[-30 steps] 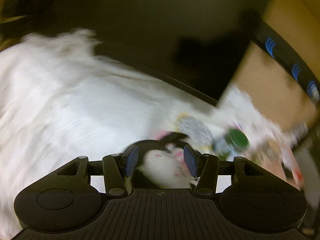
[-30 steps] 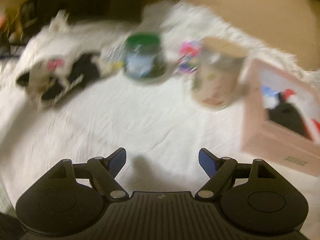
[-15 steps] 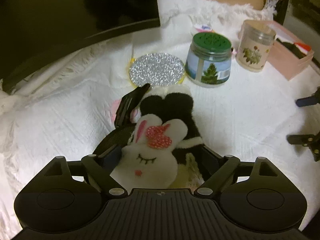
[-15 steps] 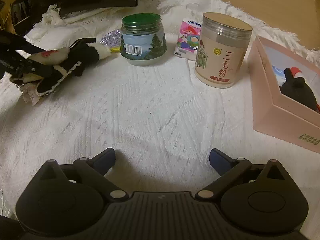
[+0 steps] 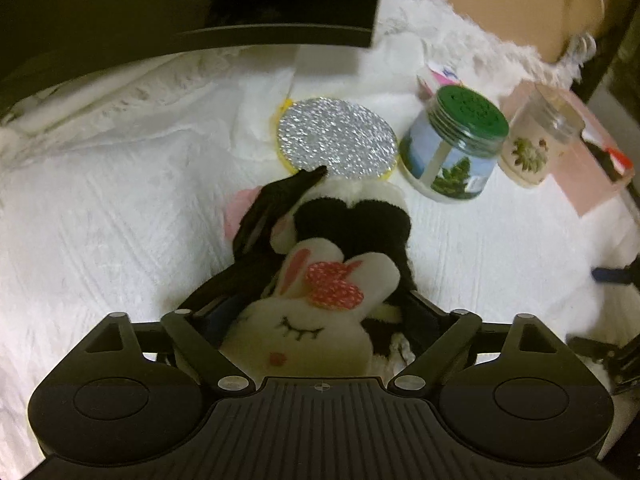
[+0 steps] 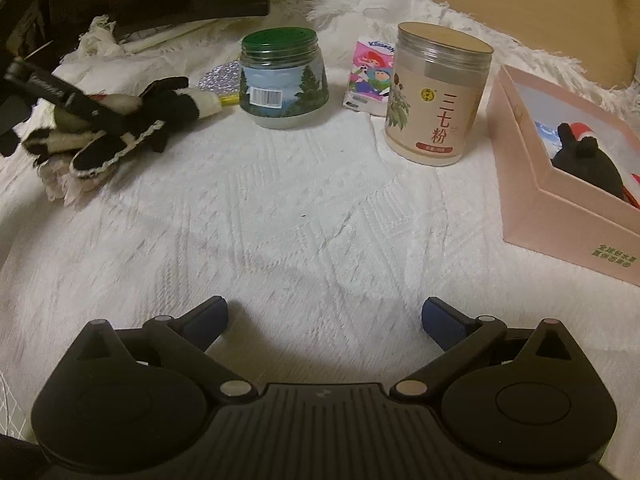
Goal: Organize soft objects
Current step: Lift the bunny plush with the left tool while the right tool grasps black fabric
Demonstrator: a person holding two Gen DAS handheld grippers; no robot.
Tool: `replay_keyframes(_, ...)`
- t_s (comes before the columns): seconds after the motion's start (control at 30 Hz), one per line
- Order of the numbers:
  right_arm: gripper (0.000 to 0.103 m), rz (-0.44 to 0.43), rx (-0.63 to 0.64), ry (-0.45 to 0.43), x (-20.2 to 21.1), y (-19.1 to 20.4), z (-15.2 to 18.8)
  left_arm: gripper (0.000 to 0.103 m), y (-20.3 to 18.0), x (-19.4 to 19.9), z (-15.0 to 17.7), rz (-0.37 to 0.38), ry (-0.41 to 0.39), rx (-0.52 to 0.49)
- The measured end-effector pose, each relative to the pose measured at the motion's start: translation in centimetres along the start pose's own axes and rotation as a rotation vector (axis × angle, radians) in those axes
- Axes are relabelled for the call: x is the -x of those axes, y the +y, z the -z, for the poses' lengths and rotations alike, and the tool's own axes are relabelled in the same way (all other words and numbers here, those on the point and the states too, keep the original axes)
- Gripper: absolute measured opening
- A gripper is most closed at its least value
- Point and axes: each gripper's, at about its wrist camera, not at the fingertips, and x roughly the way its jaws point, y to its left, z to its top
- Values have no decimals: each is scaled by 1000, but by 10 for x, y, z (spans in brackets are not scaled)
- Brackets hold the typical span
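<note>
A: Where is the soft toy, relative to the green-lidded jar?

B: The bunny glove [image 5: 320,320], a white rabbit face with a red bow on black-and-white plush, lies on the white cloth [image 5: 100,220] to the left of the green-lidded jar [image 5: 456,148] and nearer the camera. A glittery silver disc [image 5: 338,138] sits just left of the jar, touching the far end of the plush.

A: And the left gripper?

B: The left gripper [image 5: 320,312] is spread as wide as it goes. The bunny glove lies between its fingers, which stand either side of it. Whether the pads touch the plush I cannot tell; they do not look pressed in.

A: The right gripper?

B: The right gripper [image 6: 324,316] is also wide apart, with nothing between its blue pads [image 6: 436,314], only bare cloth. It hangs well in front of the jar.

A: What else is near the jar?

B: To its right, a small tissue pack [image 6: 370,76], then a tall beige canister [image 6: 438,92]. Farther right, a pink box [image 6: 560,216] with a dark plush toy [image 6: 584,160] inside.
</note>
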Motion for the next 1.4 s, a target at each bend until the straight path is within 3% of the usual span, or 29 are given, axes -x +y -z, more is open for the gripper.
replay_keyframes(0.07, 103, -9, 20, 0, 2, 1, 2, 93, -7, 0, 2, -31, -4, -33)
replay_keyframes(0.13, 103, -25, 39, 5, 3, 0, 2, 85, -12, 2, 6, -71, -22, -36)
replay_keyframes(0.17, 103, -32, 45, 8, 4, -1, 3, 71, -14, 6, 8, -101, -38, -29)
replay_keyframes(0.27, 102, -29, 39, 11, 7, -4, 5, 66, -14, 16, 14, -88, -68, 5)
replay_keyframes(0.63, 96, -11, 54, -25, 20, -2, 8, 59, -11, 66, 43, -48, -195, 149)
replay_keyframes(0.9, 96, -35, 101, -77, 24, 14, -20, 58, 27, 126, 60, -114, -336, 302)
replay_keyframes(1.13, 96, -130, 209, -113, 23, 73, -68, 58, 75, 165, 94, -172, -492, 496)
replay_keyframes(1.4, 96, -219, 410, -181, 10, 180, -101, 58, 106, 164, 129, -186, -531, 654)
